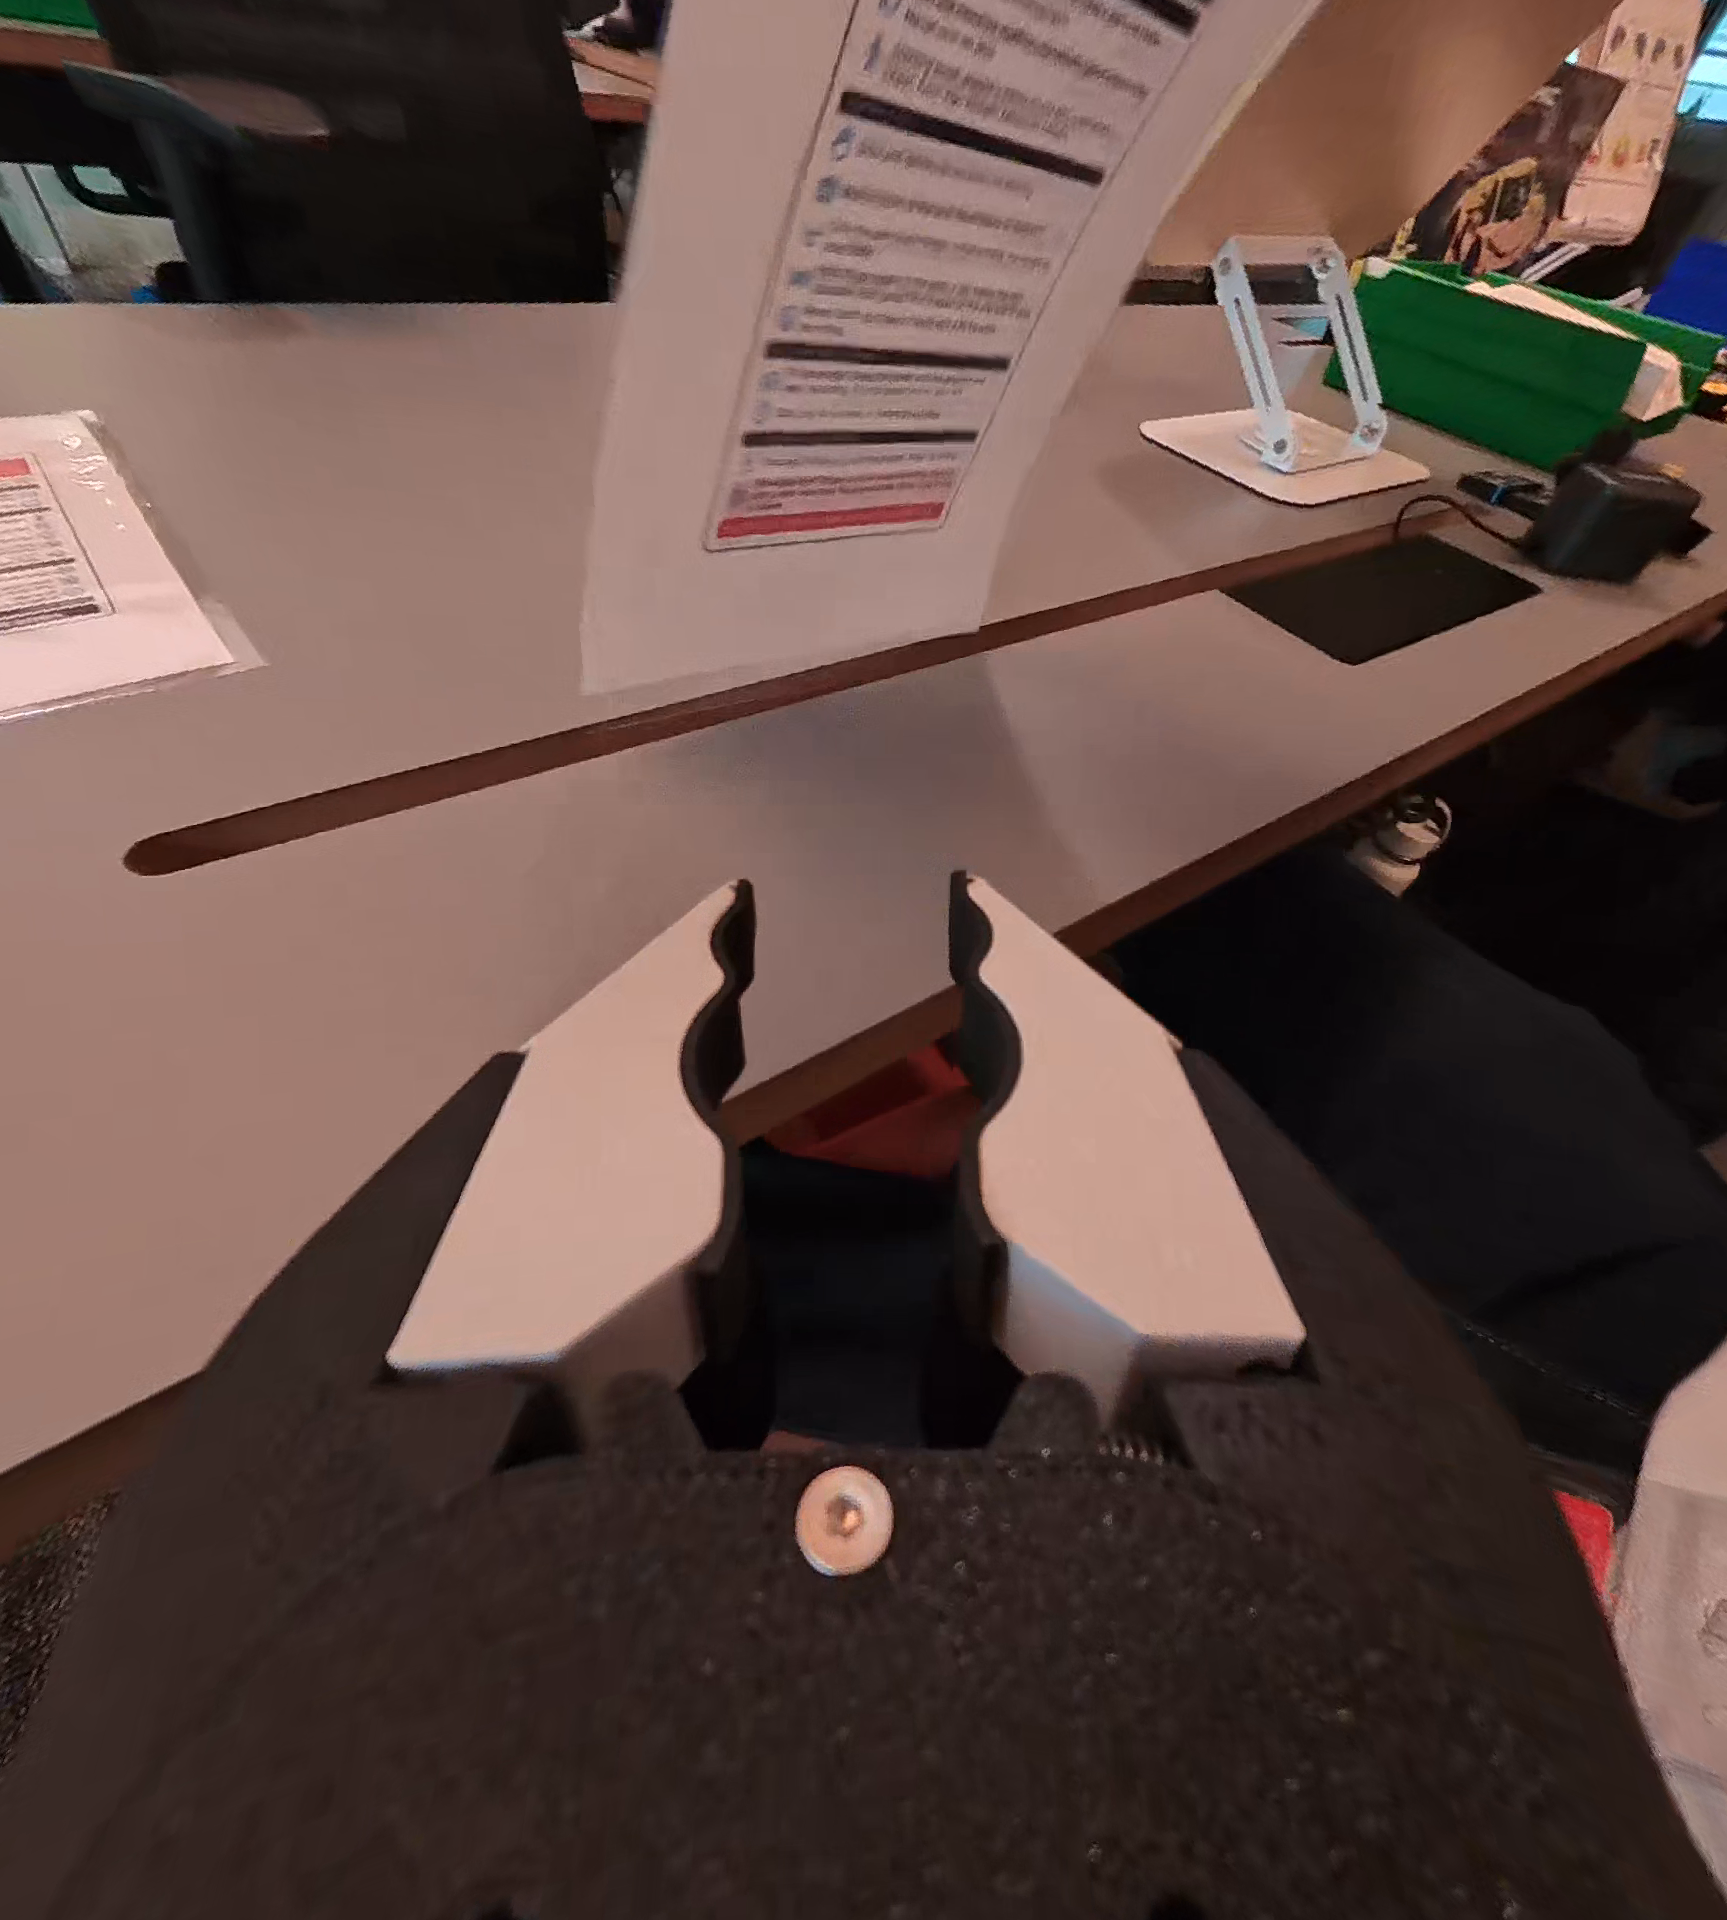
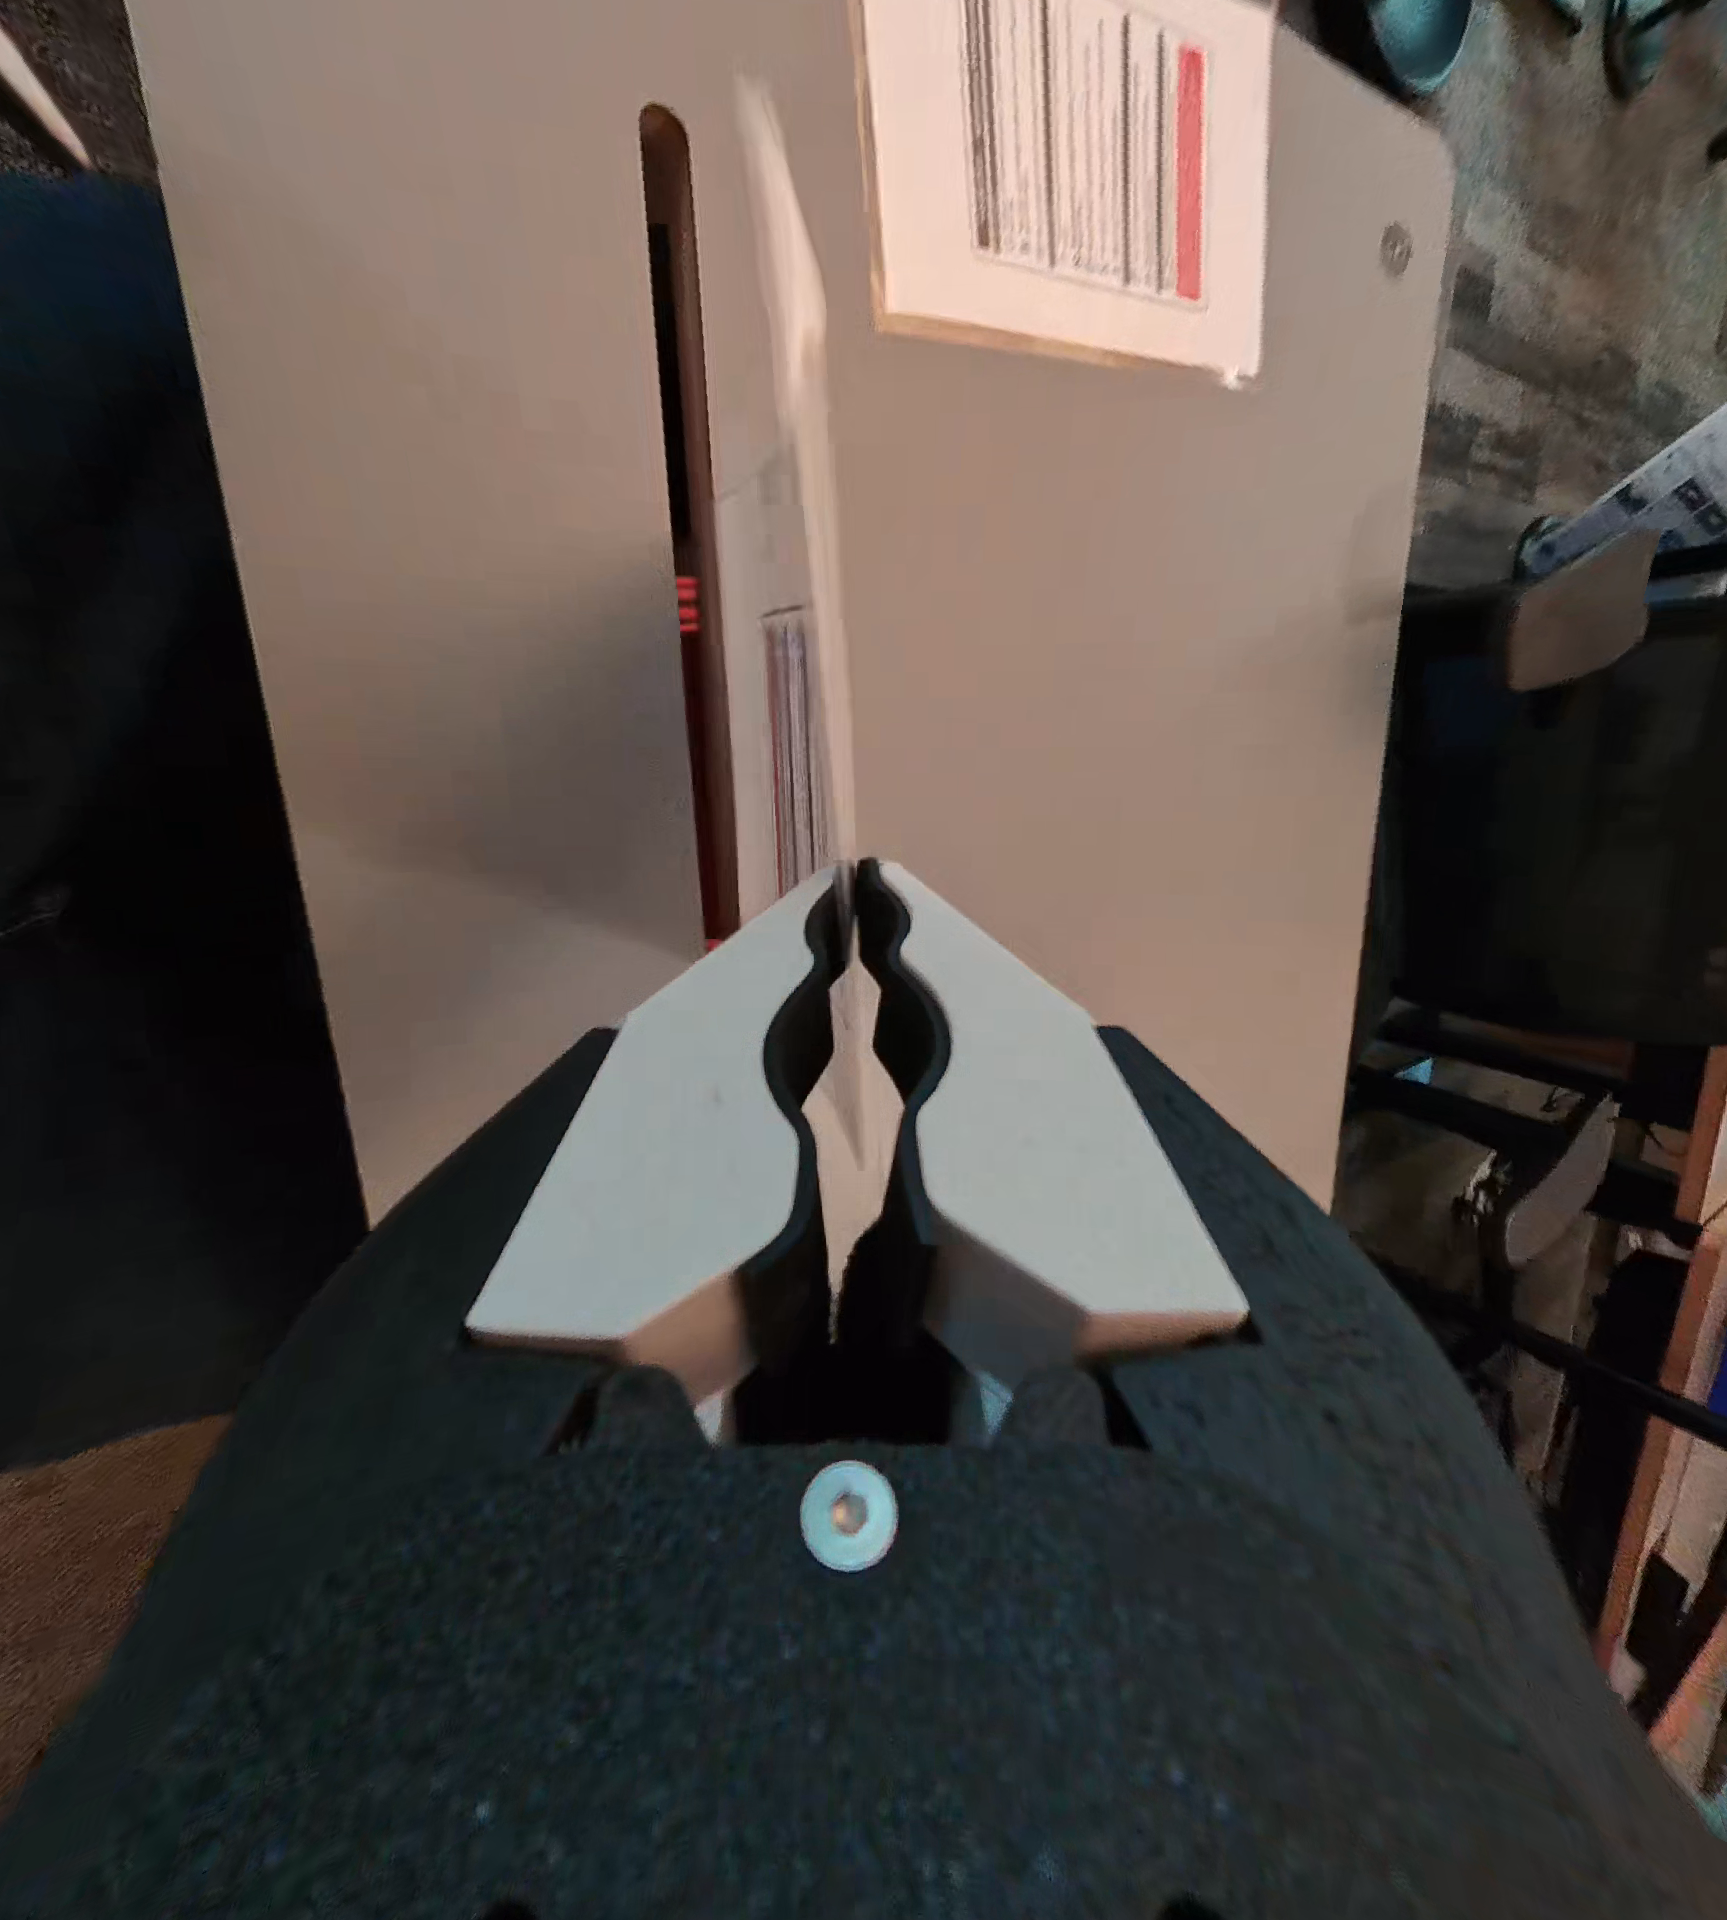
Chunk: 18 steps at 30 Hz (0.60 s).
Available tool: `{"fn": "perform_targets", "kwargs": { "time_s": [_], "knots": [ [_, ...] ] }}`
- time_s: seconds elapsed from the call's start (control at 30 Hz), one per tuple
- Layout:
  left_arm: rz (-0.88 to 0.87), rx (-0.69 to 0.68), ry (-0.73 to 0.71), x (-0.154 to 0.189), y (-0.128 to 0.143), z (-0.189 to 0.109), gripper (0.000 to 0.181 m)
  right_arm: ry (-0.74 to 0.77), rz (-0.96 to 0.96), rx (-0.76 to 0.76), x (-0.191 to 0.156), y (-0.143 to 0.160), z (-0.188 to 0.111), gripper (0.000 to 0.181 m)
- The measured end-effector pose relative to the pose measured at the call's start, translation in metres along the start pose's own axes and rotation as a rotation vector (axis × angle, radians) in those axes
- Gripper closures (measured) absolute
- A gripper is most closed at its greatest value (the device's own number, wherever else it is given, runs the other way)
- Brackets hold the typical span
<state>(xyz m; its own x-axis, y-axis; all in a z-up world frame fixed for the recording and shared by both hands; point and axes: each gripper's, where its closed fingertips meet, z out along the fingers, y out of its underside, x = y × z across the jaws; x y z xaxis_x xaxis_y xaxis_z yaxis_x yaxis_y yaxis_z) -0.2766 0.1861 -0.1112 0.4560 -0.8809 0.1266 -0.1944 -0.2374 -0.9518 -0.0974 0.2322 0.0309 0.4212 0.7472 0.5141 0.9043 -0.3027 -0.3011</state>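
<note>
My right gripper (image 2: 851, 883) is shut on the edge of a printed white sheet (image 2: 797, 623), seen edge-on and hanging down over the long slot (image 2: 677, 416) in the grey table (image 2: 1098, 675). In the left wrist view the same sheet (image 1: 838, 343) hangs upright, curved, with its lower edge near the slot (image 1: 630, 727). My left gripper (image 1: 851, 904) is open and empty, above the table's front edge. A second printed sheet in a clear sleeve (image 1: 28, 561) lies flat on the table (image 1: 371, 416) at the left; it also shows in the right wrist view (image 2: 1067, 177).
A white folding stand (image 1: 1285, 384), a green bin (image 1: 1493, 353), a black pad (image 1: 1389, 592) and a black adapter with a cable (image 1: 1607, 520) sit at the table's right. A dark chair (image 1: 319, 156) stands behind the table. A person's dark trousers (image 1: 1410, 1091) are below the front edge. Some 25 cm of space lies between my two pairs of fingers.
</note>
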Motion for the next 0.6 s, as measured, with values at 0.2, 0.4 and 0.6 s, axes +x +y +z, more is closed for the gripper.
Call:
{"fn": "perform_targets", "kwargs": {
  "time_s": [0.2,0.4,0.6],
  "knots": [
    [0.007,0.014,-0.008,0.006,-0.004,-0.011,0.144,0.053,0.041,-0.099,-0.037,0.021,0.005,0.181],
    [0.021,-0.008,-0.007,0.013,-0.002,-0.011,0.144,0.131,0.052,-0.140,-0.078,0.035,0.014,0.181],
    [0.043,-0.033,0.007,0.024,0.004,-0.008,0.144,0.150,0.066,-0.117,-0.092,0.044,0.037,0.181]
  ]
}}
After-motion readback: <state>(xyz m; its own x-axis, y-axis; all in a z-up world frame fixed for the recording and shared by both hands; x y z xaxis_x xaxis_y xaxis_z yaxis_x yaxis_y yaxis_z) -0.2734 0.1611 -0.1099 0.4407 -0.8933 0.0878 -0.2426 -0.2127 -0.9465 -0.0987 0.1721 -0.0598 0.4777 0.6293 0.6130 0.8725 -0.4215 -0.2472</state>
